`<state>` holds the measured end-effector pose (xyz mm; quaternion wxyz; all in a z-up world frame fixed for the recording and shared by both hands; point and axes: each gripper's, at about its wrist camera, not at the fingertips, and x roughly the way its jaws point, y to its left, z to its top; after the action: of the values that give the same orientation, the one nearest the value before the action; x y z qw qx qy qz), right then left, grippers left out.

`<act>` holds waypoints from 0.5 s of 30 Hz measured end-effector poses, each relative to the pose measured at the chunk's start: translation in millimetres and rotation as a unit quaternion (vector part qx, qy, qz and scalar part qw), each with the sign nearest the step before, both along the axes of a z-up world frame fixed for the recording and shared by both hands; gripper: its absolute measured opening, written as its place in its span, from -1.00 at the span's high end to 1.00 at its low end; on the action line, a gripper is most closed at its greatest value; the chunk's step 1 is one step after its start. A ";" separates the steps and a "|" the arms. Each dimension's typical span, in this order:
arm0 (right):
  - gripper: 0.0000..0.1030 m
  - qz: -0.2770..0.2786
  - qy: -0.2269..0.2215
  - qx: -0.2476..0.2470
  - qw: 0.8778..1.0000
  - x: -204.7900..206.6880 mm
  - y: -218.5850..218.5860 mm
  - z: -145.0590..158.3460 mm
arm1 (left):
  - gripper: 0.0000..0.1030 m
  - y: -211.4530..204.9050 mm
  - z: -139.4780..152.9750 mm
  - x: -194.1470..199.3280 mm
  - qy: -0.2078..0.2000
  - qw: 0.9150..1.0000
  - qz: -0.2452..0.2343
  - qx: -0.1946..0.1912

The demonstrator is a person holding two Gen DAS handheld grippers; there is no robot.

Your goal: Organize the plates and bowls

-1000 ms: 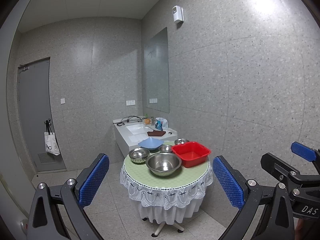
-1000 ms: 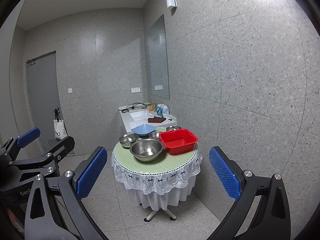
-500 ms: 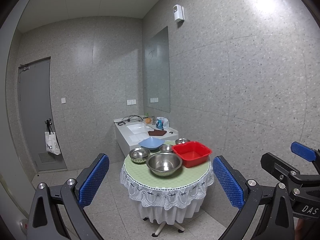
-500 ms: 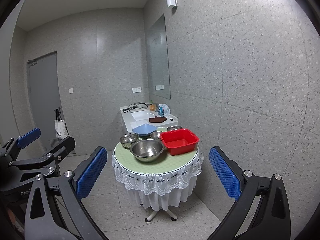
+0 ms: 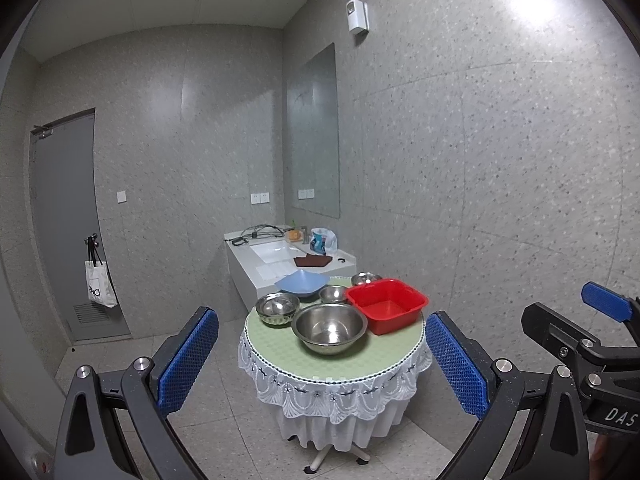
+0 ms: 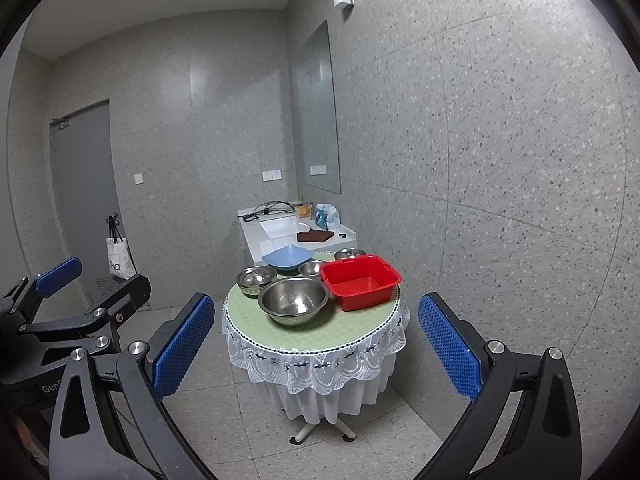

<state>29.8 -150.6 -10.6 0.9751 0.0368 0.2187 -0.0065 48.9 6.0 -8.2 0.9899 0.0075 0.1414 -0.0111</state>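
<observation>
A small round table (image 5: pixel 336 364) (image 6: pixel 312 336) with a green top and white lace skirt stands well ahead. On it are a large steel bowl (image 5: pixel 329 328) (image 6: pixel 294 300), a medium steel bowl (image 5: pixel 277 309) (image 6: pixel 256 280), two small steel bowls (image 5: pixel 334 293) (image 5: pixel 365 279), a blue plate-like bowl (image 5: pixel 302 283) (image 6: pixel 287 257) and a red plastic basin (image 5: pixel 386 306) (image 6: pixel 360 282). My left gripper (image 5: pixel 320 364) and right gripper (image 6: pixel 312 354) are both open and empty, held far short of the table.
A white sink counter (image 5: pixel 288 256) with a brown cloth, cables and a bag stands behind the table against the wall. A grey door (image 5: pixel 64 224) with a hanging tote bag (image 5: pixel 100 288) is at the left. Tiled floor surrounds the table.
Both views have drifted slightly nearer to the table; it sits a bit larger in frame. Both grippers remain open.
</observation>
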 end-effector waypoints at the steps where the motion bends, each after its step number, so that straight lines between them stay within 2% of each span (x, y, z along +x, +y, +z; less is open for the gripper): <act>1: -1.00 -0.001 0.002 0.000 1.000 5.0 0.6 -1.5 | -0.99 2.5 -1.0 7.4 0.002 1.000 -0.002 0.000; 8: -1.00 -0.014 0.019 0.004 1.000 52.9 7.2 -20.3 | -0.98 33.6 -10.2 76.3 0.020 1.000 -0.012 -0.004; 15: -1.00 -0.050 0.038 0.015 0.998 114.5 15.9 -48.6 | -0.98 81.6 -16.3 181.6 0.044 0.998 -0.040 -0.003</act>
<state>144.3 -134.7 -59.2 0.9638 0.0625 0.2535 -0.0532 230.5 87.5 -24.5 0.9815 0.0099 0.1843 -0.0511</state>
